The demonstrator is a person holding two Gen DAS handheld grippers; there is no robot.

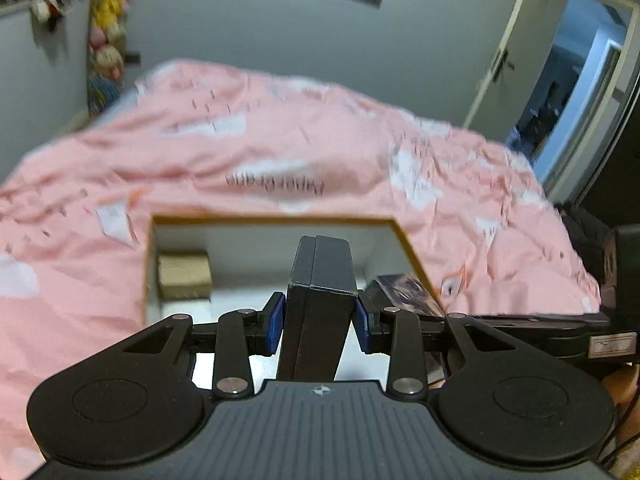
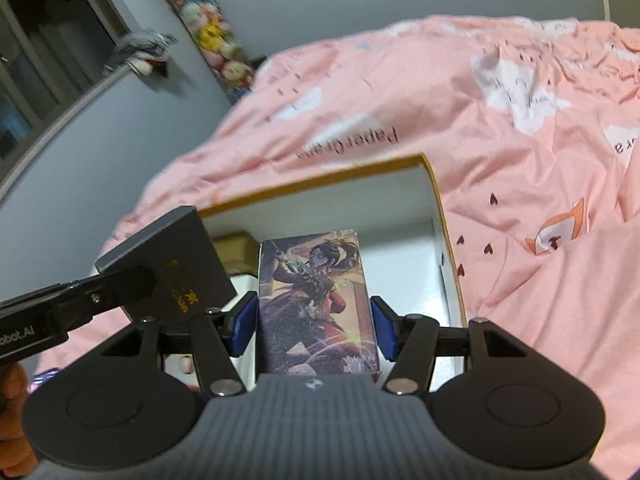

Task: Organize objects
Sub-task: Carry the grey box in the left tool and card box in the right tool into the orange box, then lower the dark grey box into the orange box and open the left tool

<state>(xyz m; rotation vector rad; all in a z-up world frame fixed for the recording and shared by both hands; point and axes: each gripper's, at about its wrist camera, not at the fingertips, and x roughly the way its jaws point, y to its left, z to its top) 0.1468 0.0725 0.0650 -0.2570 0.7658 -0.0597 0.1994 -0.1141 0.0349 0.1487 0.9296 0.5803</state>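
Observation:
My left gripper (image 1: 319, 322) is shut on a black box (image 1: 320, 280), held on edge above an open white storage box with an orange rim (image 1: 276, 221). The black box also shows in the right wrist view (image 2: 176, 264) at left, with gold lettering. My right gripper (image 2: 314, 326) is shut on an illustrated card box (image 2: 316, 300) showing a warrior figure, held over the same storage box (image 2: 436, 200). The card box's corner shows in the left wrist view (image 1: 404, 292). A small brown cardboard box (image 1: 184, 276) lies inside the storage box at its far left.
The storage box sits on a bed with a pink printed duvet (image 1: 280, 148). Stuffed toys (image 2: 212, 32) hang on the grey wall. An open door (image 1: 580, 80) is at the right. Dark objects (image 1: 600, 272) lie beside the bed.

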